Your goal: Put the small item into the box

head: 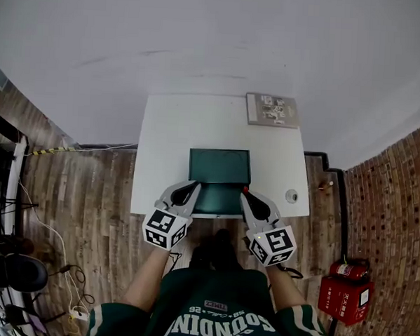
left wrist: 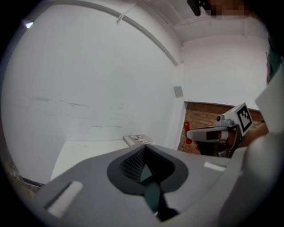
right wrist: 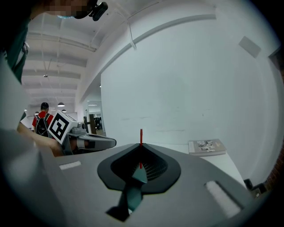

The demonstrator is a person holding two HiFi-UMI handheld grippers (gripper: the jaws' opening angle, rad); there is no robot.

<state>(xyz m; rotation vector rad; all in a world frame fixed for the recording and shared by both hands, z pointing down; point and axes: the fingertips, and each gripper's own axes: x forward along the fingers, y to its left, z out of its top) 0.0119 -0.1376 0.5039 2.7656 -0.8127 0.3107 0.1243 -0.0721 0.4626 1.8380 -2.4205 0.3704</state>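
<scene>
Head view: right gripper (head: 246,194), pinching a thin red stick (right wrist: 141,135) at its tips, hovers by the near rim of the green box (head: 220,166); left gripper (head: 193,187) closed, empty. With so slight a hold, the stick may slip floorward.

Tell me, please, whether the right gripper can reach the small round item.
Probably yes: the small round item lies on bare table beside the right gripper, nothing between, though its jaws grip a thin red stick.

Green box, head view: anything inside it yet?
Nothing shows inside the green box; its visible floor looks bare. The left tongs and right tongs, pinching a thin red item, overlap its near sides.
</scene>
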